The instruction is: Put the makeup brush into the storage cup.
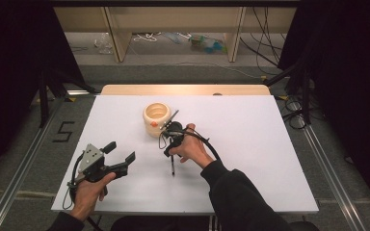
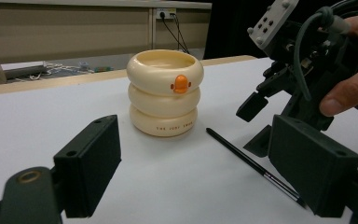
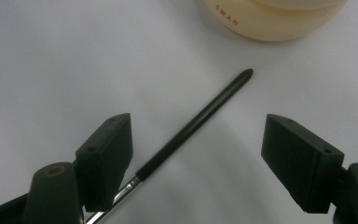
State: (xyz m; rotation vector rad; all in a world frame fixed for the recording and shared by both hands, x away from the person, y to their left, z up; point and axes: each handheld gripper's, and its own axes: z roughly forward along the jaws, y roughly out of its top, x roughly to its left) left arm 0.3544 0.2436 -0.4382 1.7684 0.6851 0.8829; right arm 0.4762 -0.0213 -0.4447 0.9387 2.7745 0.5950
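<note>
Two open claws; right straddles the brush; the cream holder reads "THE JUDY SWAN"

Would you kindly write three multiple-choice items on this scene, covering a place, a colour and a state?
1. Where does the brush lie?
A. Inside the cup
B. Flat on the white table, beside the cup
C. Across the cup's rim

2. What colour is the small beak-like knob on the cream ringed cup?
A. Orange
B. Blue
C. Green

3. How do the right gripper's jaws stand?
A. Clamped on the brush
C. Clamped on the cup
B. Apart, brush handle between them

Answers: 1 B, the brush rests on the table near the cup's base; 2 A, the left gripper view shows an orange knob; 3 B, the pads stand clear of the handle.
</note>
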